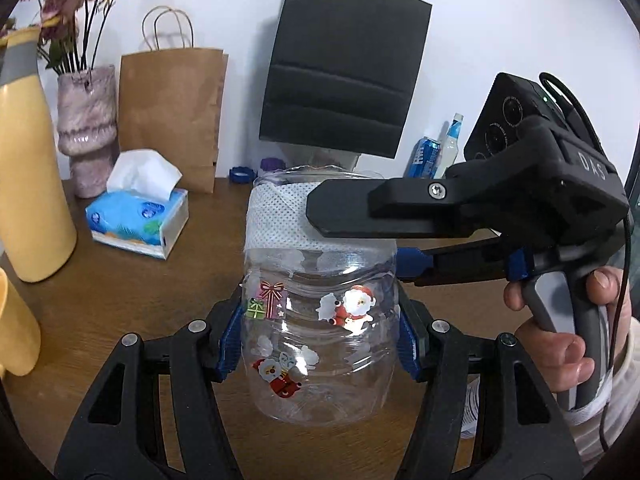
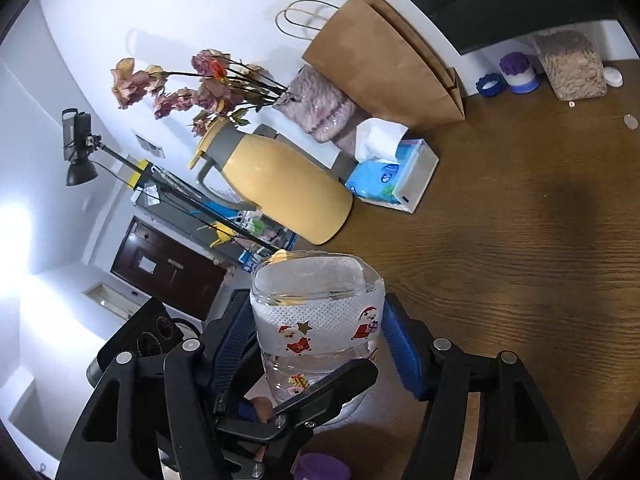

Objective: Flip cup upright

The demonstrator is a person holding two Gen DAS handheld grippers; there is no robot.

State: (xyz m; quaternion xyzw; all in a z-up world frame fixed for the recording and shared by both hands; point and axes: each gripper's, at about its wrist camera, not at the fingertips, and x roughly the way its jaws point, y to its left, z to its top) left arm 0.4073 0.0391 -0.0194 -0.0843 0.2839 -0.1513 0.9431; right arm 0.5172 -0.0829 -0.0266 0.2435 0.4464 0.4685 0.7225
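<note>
A clear plastic cup [image 1: 320, 320] with Santa and gift stickers and a white mesh band stands on the wooden table [image 1: 160, 288]. My left gripper [image 1: 320, 336] is shut on its lower body, a blue pad on each side. My right gripper [image 1: 360, 240] comes in from the right, one finger across the mesh band and one against the cup's right side. In the right wrist view the cup [image 2: 316, 320] sits between the right gripper's [image 2: 320, 344] blue pads; the right pad stands slightly off the cup wall. The left gripper's finger [image 2: 320, 396] crosses below.
A yellow jug [image 1: 28, 152], pink vase with flowers [image 1: 86, 128], tissue box [image 1: 138, 220], brown paper bag [image 1: 172, 116] and black bag [image 1: 344, 68] stand behind. A can and bottle [image 1: 436, 152] are at back right. Jars and lids [image 2: 568, 68] line the far edge.
</note>
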